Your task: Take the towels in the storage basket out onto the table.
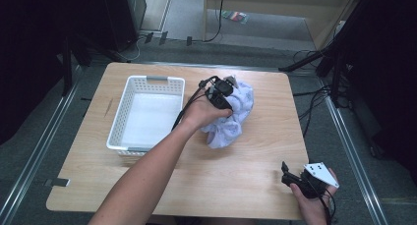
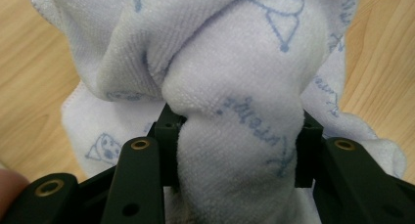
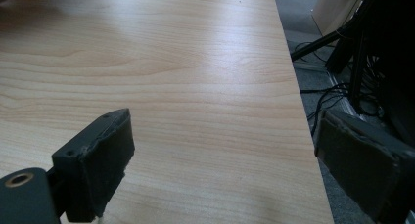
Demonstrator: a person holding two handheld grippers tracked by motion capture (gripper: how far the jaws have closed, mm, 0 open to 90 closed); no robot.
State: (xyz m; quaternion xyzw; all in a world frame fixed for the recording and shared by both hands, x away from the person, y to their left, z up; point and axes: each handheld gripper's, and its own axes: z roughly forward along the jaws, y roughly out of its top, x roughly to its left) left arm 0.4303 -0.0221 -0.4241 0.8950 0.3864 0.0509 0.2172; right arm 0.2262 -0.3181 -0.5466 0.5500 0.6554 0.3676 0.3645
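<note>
**Left gripper has a bunch of towel, basket sitting empty right next to it**

Biggest thing first: one wooden surface [image 1: 236, 176] takes up the middle of the high view, with grey floor and cables around it. On it, toward the upper left of the frame, there's one white plastic basket [image 1: 119, 112] with slotted walls and nothing inside. My guess is it's parked there as the drop spot, since it's just beside the work.

Next down in size: one white towel [image 1: 231, 122] with pale blue print, crumpled in a heap near the center of the frame, just to the right of the basket and resting on the wood. It isn't folded at all, just bunched.

Then the two grippers. The left gripper [image 1: 220, 95] sits on top of the heap at the frame's upper middle, arm reaching in from the bottom. In the left gripper view its jaws have a thick fold of the towel [image 2: 235, 150] between them, cloth bulging out above the pads, so I'd call that a grip on the fabric. Pinching a fat fold makes sense if you want to lift the whole bundle in one go.

The right gripper [image 1: 293, 178] is at the lower right of the frame, well apart from the towel. In its own view the jaws stand wide apart over bare wood, nothing between them. Looks like it's just waiting its turn.
</note>
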